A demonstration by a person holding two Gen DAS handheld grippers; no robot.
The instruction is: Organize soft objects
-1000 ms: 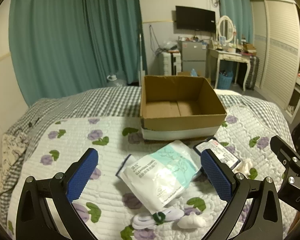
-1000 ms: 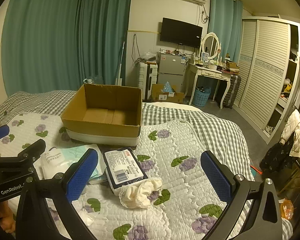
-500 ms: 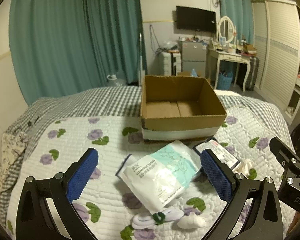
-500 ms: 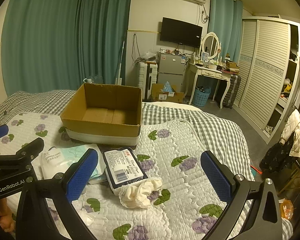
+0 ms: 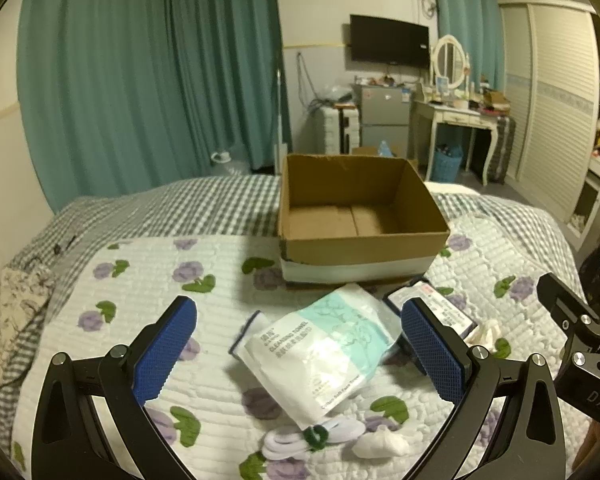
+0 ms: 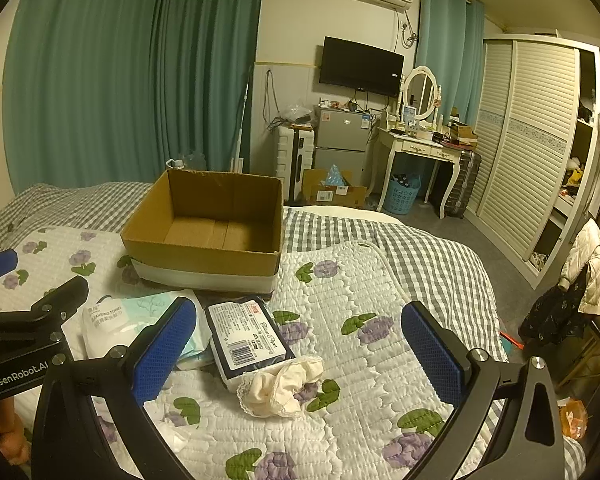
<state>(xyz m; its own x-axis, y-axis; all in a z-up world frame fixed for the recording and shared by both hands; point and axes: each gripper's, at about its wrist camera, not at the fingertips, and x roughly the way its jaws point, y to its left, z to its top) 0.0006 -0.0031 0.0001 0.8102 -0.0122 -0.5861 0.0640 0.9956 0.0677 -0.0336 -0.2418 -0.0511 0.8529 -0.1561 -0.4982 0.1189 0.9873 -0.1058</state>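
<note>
An empty cardboard box (image 5: 356, 216) (image 6: 208, 228) stands on the quilted bed. In front of it lie a white-and-teal cleansing towel pack (image 5: 320, 348) (image 6: 112, 316), a dark tissue pack (image 6: 246, 334) (image 5: 440, 304), a cream lacy cloth (image 6: 280, 386), a white coiled cord with a green tie (image 5: 312, 438) and a small white wad (image 5: 380, 446). My left gripper (image 5: 300, 354) hovers open above the towel pack. My right gripper (image 6: 300, 354) is open over the tissue pack and cream cloth. Neither holds anything.
The flowered quilt (image 6: 380, 320) lies over a checked blanket (image 5: 172, 208). A patterned pillow (image 5: 16, 312) sits at the left edge. Beyond the bed stand teal curtains, a dressing table (image 6: 420, 148), a small fridge (image 6: 340, 140) and a wardrobe (image 6: 532, 140).
Both grippers have barely shifted; the left gripper's body has slid slightly left and down in the right wrist view. Nothing was grasped or moved.
</note>
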